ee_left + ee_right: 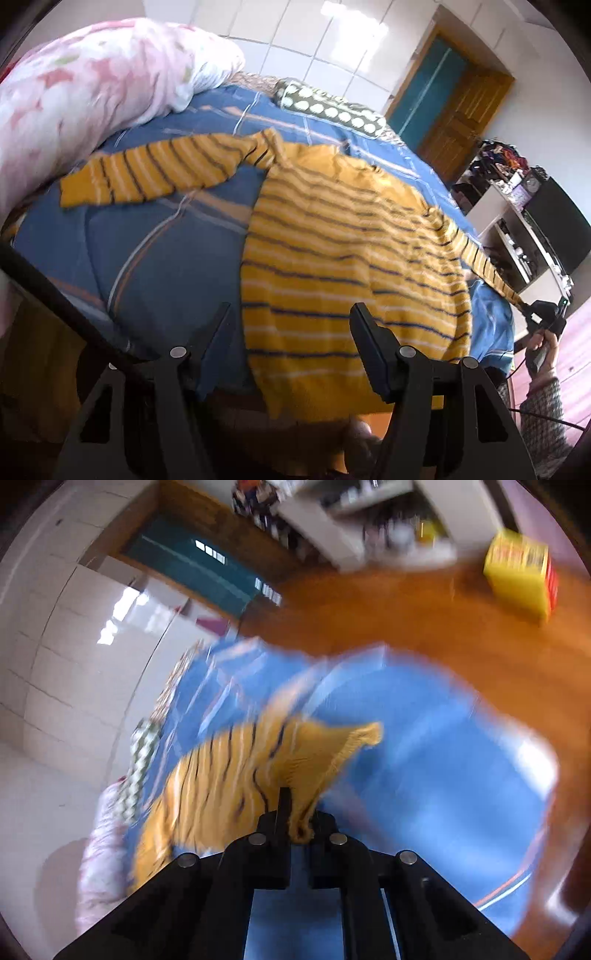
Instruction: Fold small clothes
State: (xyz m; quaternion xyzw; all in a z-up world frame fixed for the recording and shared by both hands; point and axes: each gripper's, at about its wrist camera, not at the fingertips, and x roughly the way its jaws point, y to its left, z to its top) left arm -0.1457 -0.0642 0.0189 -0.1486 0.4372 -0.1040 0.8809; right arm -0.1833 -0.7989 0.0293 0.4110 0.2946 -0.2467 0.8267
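A yellow striped sweater [343,254] lies spread on the blue bed cover [155,251], one sleeve stretched out to the left. My left gripper [291,314] is open and empty above the sweater's near hem. My right gripper [297,812] is shut on the cuff of the other sleeve [317,757] and holds it lifted off the bed; it also shows in the left wrist view [543,314] at the far right, with the sleeve pulled taut. The right wrist view is blurred by motion.
A pink floral quilt [92,96] is piled at the bed's left. A spotted pillow [328,105] lies at the far end. White shelves [517,221] stand to the right, a wooden door [461,110] beyond. A yellow box [517,572] sits on the wood floor.
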